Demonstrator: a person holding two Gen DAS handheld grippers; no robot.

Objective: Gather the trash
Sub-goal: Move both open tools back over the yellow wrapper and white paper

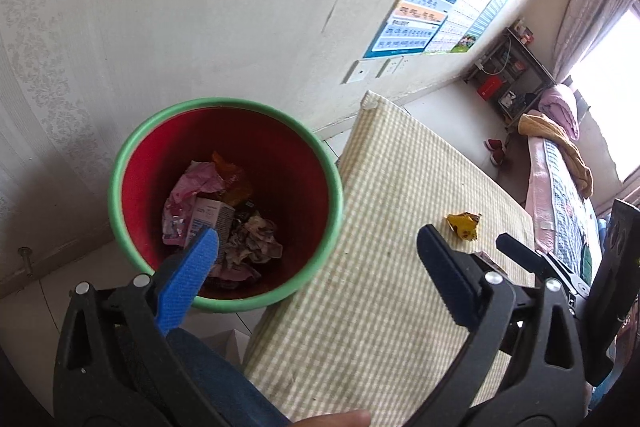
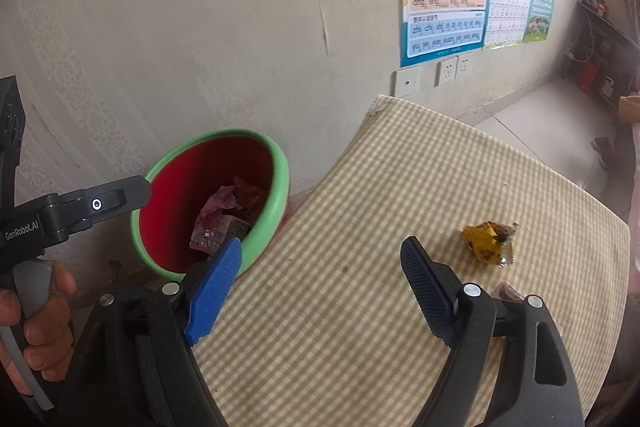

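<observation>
Both tools are up over the scene, and neither one carries anything. The left tool (image 1: 316, 243) has its jaws spread wide, one blue pad hanging over the mouth of the red bin with the green rim (image 1: 224, 303), the other out over the counter (image 1: 380, 307) with its checked cloth. Down in the bin lies a heap of trash: a pink wrapper (image 1: 188, 187), a small white box (image 1: 208, 213), crumpled paper. The right tool (image 2: 320, 253) is also well open, nothing between its pads, poised above the counter's near edge, beside the bin. A crumpled yellow wrapper (image 2: 486, 237) sits out on the cloth, well apart from the bin, untouched. Just behind the right tool's far finger a small pinkish scrap (image 2: 506, 293) peeks out; hard to tell what it is. The left hand (image 2: 40, 323) grips its handle at the frame's edge.
</observation>
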